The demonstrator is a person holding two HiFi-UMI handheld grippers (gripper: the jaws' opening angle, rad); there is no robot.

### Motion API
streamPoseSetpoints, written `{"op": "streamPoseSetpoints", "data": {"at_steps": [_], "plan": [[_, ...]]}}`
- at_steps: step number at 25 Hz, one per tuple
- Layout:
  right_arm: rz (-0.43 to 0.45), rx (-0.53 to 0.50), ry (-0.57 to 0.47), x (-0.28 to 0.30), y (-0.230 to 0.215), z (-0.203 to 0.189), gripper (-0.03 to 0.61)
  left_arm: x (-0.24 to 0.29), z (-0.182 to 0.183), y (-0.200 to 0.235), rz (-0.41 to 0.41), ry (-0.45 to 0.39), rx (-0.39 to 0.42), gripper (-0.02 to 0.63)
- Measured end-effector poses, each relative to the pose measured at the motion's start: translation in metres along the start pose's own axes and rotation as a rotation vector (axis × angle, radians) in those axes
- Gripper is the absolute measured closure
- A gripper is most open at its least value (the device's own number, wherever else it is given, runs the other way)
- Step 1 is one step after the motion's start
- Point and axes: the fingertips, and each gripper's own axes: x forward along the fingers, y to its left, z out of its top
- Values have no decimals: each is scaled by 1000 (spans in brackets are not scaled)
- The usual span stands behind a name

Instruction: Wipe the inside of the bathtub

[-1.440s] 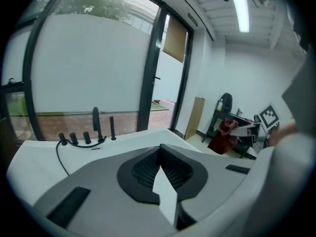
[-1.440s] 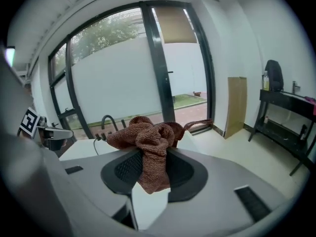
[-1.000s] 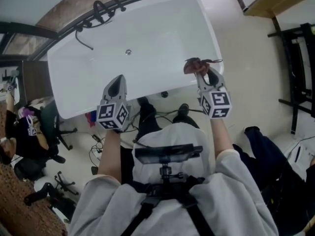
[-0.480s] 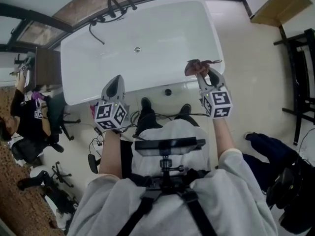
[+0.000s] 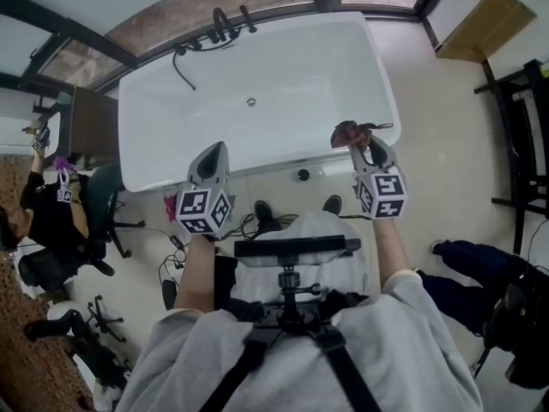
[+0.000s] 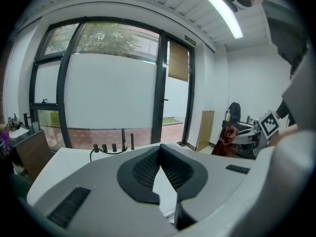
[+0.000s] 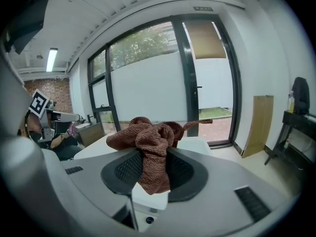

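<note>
Right tool [image 5: 361, 145] clamped on brown cloth [image 5: 346, 130] — bunched past its tips, over tub [image 5: 283, 58] near rim. Left tool [image 5: 214, 154] closed, empty — apart, same rim.

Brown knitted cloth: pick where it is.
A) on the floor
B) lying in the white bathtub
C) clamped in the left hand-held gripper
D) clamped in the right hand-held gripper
D: the right gripper view shows the brown knitted cloth pinched in the right hand-held gripper.
</note>
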Motion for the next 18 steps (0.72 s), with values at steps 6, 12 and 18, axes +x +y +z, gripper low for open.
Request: {"op": "streamPoseSetpoints", "data": {"at_steps": [6, 12, 18], "plan": [[-3, 20, 7, 5, 41, -4, 448, -34, -17, 47, 27, -10, -39, 606], [2, 0, 14, 15, 75, -1, 448, -55, -31, 80, 50, -9, -43, 607], [14, -7, 22, 22, 83, 1, 448, -52, -36, 87, 58, -4, -67, 606]]}}
